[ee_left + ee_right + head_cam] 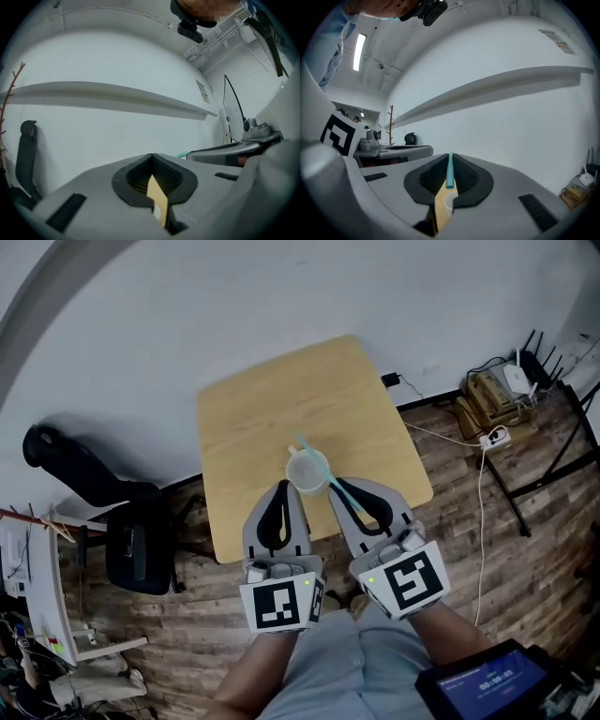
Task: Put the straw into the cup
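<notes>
While your right hand-held gripper (339,491) is squeezed tight on the blue straw (450,171), the straw is not in the cup (307,471) yet. It crosses over the cup's top. Your left hand-held gripper (285,487) is closed on nothing, just beside the cup on the table (262,399). Grabbing looks done; dropping it in is left

Lower centre: left gripper (284,491) and right gripper (342,491), grey shells, black ribbed pads (466,177); white cubes (279,606) bearing black square markers. Light blue-grey shirt (347,671) at bottom edge.
</notes>
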The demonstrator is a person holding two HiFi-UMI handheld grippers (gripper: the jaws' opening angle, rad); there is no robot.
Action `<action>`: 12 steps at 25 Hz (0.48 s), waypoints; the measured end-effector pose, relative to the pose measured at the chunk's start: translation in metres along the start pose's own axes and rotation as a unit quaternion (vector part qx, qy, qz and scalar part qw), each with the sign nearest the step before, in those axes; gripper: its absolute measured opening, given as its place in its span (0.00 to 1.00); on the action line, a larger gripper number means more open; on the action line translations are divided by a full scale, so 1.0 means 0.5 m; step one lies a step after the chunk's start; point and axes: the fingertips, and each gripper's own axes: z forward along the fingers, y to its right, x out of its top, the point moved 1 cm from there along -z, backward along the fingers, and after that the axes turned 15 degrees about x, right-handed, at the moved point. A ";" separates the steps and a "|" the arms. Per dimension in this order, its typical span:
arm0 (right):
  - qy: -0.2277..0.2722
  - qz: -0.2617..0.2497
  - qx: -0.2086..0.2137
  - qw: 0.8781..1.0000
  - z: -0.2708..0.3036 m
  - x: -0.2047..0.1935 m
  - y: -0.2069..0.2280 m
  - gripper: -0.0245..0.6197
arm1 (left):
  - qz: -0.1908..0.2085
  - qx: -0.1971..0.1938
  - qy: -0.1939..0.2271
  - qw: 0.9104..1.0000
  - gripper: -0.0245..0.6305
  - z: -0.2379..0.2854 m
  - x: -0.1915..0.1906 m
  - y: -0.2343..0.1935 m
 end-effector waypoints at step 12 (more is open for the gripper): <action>-0.027 0.039 0.015 0.999 0.028 -0.067 0.003 0.07 | -0.006 0.019 -0.037 0.999 0.03 0.031 -0.058 -0.024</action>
